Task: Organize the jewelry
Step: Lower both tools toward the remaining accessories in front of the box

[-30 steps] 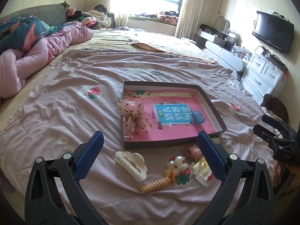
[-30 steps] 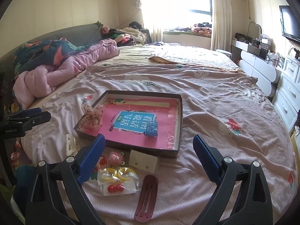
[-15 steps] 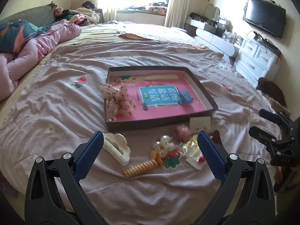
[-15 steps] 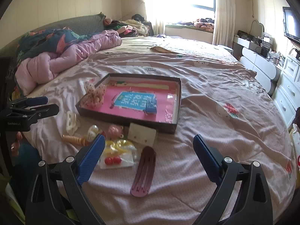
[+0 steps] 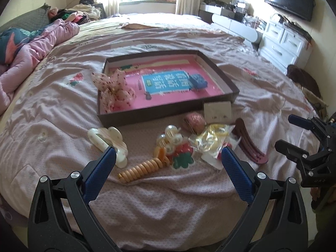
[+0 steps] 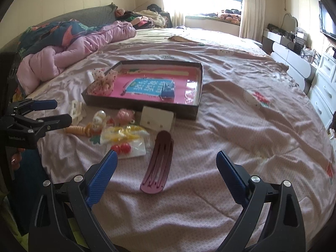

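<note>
Closer now, both hand-held grippers (image 5: 168, 159) (image 6: 166, 161) agape, empty.

Hair clips and ties (image 5: 184, 145) lie scattered on the bedspread just before a shallow pink-lined tray (image 5: 218, 69) holding a bow (image 5: 114, 88).

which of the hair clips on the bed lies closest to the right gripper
The long flat maroon hair clip, lying lengthwise between the open right gripper fingers. The cream cloud-shaped claw clip sits far off to the left, beyond the pile.

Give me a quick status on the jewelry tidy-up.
Left gripper open, empty; right gripper open, empty. Hair clips loose on bed, bow in tray. Nothing blocking.
</note>
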`<state>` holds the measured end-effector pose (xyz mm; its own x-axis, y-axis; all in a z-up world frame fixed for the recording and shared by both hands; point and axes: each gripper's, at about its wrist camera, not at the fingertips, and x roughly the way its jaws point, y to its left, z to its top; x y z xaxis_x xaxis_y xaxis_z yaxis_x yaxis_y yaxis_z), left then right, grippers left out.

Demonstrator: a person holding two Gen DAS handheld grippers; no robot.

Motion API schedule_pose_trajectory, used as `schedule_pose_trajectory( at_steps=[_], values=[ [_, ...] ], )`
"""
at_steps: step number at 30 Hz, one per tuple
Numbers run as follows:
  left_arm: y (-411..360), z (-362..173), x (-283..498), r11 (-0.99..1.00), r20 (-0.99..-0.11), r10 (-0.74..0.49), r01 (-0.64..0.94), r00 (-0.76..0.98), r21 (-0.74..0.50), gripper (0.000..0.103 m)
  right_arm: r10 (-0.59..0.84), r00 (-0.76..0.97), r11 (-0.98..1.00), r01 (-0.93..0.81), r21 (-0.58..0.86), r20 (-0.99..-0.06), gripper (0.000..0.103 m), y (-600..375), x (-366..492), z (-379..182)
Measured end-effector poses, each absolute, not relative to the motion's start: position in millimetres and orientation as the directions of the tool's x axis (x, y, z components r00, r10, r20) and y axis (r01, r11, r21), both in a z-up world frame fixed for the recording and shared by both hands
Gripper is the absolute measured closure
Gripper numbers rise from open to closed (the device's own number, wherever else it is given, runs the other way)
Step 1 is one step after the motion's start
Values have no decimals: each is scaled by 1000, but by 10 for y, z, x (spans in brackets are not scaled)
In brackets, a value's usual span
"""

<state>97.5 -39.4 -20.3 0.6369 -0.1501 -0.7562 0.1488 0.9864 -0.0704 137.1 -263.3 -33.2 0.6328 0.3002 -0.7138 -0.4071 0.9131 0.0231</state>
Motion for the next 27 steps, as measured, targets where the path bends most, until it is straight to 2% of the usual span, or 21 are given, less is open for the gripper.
schedule_pose_trajectory(
  at_steps=[10,17,22,25,27],
  values=[
    [-432,-404,1085,988,-792,-127,148,598,-47,12,301,603,911,-412,35,-739,11,-2645,1383,-498],
    [-414,-509,1198,988,-813,-109,155,572,-23,31,290,571,911,-411,37,-768,11,-2599,1436,-637],
    [-447,-562,1290,984,-823,-95,176,560,6,37,265,559,912,-409,16,-786,12,-2522,1512,-737],
    [-444,-609,1352,983,-834,-102,185,543,0,45,248,558,916,-401,5,-792,12,-2496,1557,-795],
    [-442,-649,1395,982,-841,-101,188,532,1,46,241,550,917,-400,1,-800,16,-2481,1593,-854]
  ],
)
